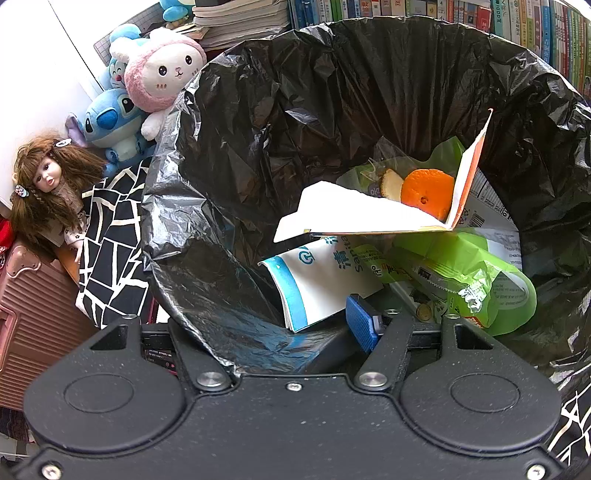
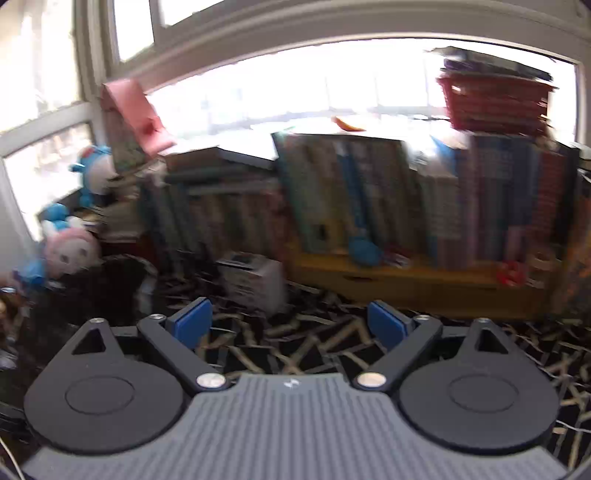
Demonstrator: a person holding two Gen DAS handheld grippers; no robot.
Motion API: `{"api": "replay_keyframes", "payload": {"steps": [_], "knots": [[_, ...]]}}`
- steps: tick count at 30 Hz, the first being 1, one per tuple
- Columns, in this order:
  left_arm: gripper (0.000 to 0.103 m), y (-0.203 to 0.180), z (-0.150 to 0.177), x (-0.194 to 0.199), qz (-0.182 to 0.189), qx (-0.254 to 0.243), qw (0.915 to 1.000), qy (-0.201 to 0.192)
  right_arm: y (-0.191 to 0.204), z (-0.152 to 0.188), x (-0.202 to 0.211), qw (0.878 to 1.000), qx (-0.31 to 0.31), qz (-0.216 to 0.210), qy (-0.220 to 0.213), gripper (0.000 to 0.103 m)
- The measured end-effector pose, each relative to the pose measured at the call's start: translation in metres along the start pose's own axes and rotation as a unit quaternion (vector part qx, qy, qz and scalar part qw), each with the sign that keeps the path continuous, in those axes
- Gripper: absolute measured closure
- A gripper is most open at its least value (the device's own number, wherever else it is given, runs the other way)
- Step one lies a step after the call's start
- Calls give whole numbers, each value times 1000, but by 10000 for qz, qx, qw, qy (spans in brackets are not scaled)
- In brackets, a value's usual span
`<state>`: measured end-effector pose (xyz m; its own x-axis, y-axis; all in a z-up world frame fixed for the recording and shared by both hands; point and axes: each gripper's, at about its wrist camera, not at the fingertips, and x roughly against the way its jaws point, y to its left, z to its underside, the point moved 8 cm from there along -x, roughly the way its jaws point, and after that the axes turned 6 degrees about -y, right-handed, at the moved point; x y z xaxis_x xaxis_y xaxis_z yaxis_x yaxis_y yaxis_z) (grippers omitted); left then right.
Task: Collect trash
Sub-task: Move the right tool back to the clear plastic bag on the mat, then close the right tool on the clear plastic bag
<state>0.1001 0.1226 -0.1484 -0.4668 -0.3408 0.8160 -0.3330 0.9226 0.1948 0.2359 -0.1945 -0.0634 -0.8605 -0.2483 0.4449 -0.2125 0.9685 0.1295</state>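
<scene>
left gripper [image 1: 295, 325] clamps the black bin liner's [image 1: 192, 236] near rim; right gripper [image 2: 290, 325] jaws wide apart, empty, above patterned cloth [image 2: 295, 354].

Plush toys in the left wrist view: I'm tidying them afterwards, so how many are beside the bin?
4, left of the black bin bag: a pink-hooded bunny, a light blue toy behind it, a blue Stitch below, another blue one at the top edge. More may be hidden.

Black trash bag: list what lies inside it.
Inside the black trash bag: a folded white and orange carton on top, an orange fruit piece, green plastic wrappers, and a blue and white paper package. Anything underneath is covered.
</scene>
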Motion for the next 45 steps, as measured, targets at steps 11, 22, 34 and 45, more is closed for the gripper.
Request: {"api": "replay_keyframes", "payload": {"steps": [11, 22, 34, 45], "knots": [[40, 1, 1, -1, -11, -4, 10000, 50, -73, 90, -39, 9892, -657, 1007, 836, 3], [40, 1, 3, -2, -39, -56, 9999, 143, -115, 149, -106, 9672, -1478, 1596, 1314, 0], [40, 1, 3, -2, -43, -60, 9999, 146, -121, 149, -93, 9686, -1706, 1206, 1345, 35], [40, 1, 2, -2, -41, -56, 9999, 145, -109, 115, -53, 9781, -1694, 804, 901, 43]]}}
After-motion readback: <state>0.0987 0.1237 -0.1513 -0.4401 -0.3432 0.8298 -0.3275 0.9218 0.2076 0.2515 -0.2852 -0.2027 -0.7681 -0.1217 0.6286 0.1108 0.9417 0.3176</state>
